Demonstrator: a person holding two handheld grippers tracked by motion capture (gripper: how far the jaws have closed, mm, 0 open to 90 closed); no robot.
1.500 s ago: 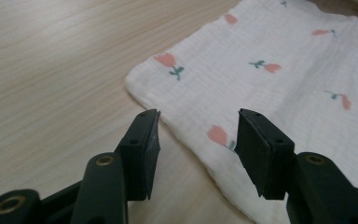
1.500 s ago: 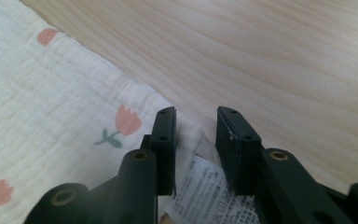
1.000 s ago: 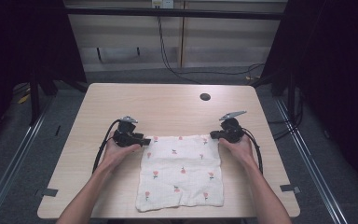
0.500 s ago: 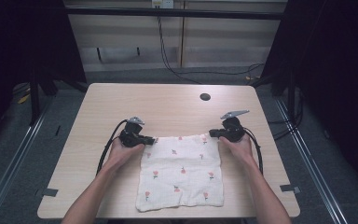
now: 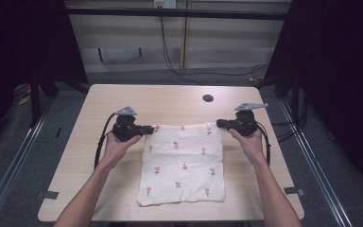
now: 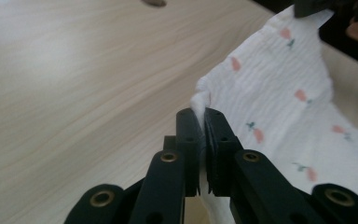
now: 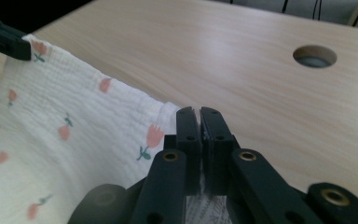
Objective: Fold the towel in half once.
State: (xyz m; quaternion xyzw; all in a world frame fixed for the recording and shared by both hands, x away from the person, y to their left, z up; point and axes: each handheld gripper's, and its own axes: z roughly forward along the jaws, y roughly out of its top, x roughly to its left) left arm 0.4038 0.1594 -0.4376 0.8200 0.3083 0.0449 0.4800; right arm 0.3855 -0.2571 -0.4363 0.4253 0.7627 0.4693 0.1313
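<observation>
High view: we see the white flowered cloth [image 5: 183, 163] spread on the wooden table [image 5: 170, 101], nearer the near edge than the far one.
Left gripper [image 5: 147, 129]: we hold it at the cloth's far left corner; its jaws have just been closing and now pinch that corner.
Left gripper view: we see the cloth's corner [image 6: 200, 100] bunched between the two black jaws, pressed together on it.
Right gripper [image 5: 220, 124]: we hold it at the far right corner, jaws clamped on the fabric.
Right gripper view: the cloth's edge [image 7: 168, 112] runs into the closed jaws.
Far edge: stretched between both grippers, raised off the table.
Round hole [image 5: 208, 98]: in the table, far right of the cloth.
</observation>
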